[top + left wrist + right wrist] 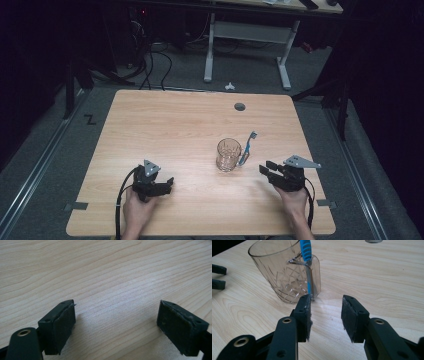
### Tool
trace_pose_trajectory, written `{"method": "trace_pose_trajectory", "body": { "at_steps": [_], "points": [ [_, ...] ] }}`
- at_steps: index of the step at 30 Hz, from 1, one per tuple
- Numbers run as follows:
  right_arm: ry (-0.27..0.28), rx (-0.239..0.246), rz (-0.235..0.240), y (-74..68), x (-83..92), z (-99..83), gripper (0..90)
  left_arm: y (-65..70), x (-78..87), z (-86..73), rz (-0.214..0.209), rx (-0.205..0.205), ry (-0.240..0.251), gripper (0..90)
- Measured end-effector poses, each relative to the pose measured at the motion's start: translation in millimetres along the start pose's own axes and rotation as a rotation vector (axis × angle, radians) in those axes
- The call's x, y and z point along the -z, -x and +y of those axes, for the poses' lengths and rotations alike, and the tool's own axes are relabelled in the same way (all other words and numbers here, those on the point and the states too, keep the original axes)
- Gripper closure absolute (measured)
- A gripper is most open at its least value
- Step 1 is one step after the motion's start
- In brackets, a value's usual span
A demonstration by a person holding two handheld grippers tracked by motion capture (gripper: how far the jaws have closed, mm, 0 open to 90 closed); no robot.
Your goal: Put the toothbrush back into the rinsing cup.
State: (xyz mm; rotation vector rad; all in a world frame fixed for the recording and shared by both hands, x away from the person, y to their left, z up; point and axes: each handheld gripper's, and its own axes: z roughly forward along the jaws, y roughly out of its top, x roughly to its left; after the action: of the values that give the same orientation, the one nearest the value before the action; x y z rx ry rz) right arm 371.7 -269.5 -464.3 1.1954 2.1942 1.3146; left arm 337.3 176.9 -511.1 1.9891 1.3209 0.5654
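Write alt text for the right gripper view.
The right gripper points its two open black fingers at a clear patterned glass on a light wooden table. A blue toothbrush leans against the glass's outer side, nothing between the fingers.

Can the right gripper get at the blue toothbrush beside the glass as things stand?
Probably yes. The right gripper has open, empty jaws aimed at the blue toothbrush, which leans on the near side of the glass cup. Only bare table lies between them, though the glass sits right behind the handle.
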Motion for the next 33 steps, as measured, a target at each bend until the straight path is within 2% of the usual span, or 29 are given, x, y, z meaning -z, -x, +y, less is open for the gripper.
{"method": "trace_pose_trajectory", "body": {
  "at_steps": [8,25,33],
  "points": [
    [-0.014,-0.015,-0.009,3.0,-4.2,-7.3,60.0,0.0,0.0,0.0,0.000,0.000,0.000,15.7],
    [-0.063,0.010,-0.066,6.9,-18.8,-17.4,60.1,0.1,0.0,0.0,0.001,0.000,0.000,15.7],
    [-0.081,0.011,-0.078,6.5,-24.8,-19.8,60.0,0.1,-0.1,0.0,0.001,0.001,0.000,15.8]
  ]
}}
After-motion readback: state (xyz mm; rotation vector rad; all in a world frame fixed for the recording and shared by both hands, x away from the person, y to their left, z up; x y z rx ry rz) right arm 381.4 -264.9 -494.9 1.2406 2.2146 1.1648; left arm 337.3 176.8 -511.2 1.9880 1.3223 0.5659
